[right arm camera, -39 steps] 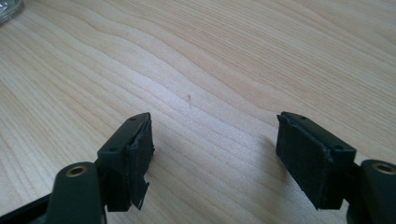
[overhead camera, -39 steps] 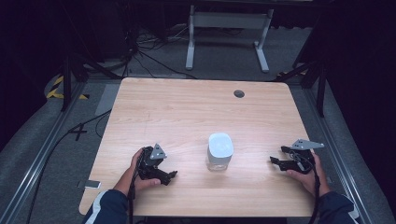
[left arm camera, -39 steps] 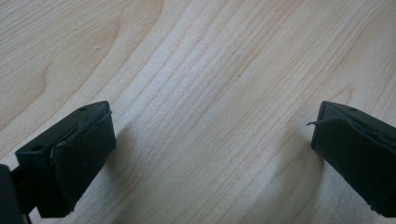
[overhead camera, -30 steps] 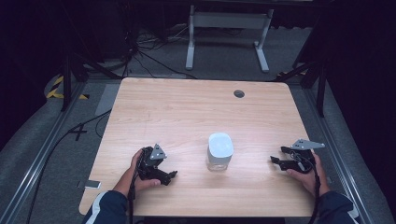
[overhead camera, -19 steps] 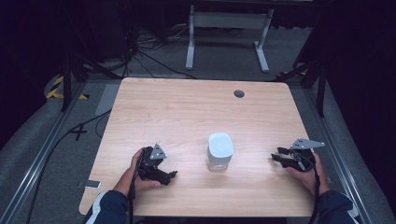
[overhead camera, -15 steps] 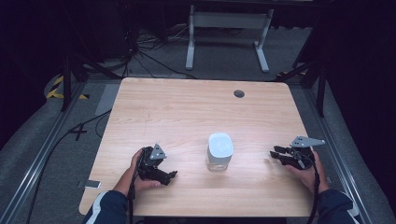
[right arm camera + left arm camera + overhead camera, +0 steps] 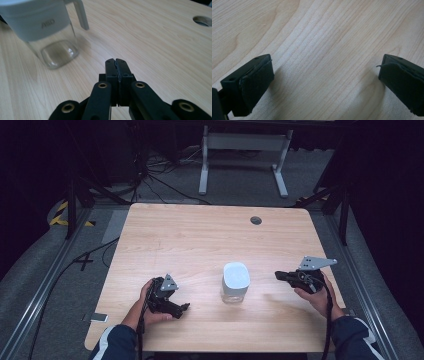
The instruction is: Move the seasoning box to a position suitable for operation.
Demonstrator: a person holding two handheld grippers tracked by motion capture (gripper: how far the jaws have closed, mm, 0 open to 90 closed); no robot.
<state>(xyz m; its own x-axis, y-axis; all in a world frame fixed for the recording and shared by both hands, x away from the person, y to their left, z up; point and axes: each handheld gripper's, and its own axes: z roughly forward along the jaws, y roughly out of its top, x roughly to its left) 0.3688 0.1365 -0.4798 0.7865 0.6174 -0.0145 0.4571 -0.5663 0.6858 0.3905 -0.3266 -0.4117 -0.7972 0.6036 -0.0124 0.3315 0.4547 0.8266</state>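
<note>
Jaws of the left gripper [image 7: 324, 82] gape over bare table [image 7: 324, 37], right gripper [image 7: 116, 61] pinched empty, jar [image 7: 47, 32] top cropped.

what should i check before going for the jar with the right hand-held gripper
1. Right hand-held gripper open enough to take the jar: not ok, jaws are pressed together.
2. Jar upright on the table: ok.
3. White lid seated on the jar: ok, though whether it is latched, cannot tell.
4. Path from right hand-held gripper to jar free: ok, bare wood between.
5. Left hand-held gripper out of the way: ok, open, apart from the jar.
6. Jar contents: cannot tell for sure, glass looks empty.
</note>
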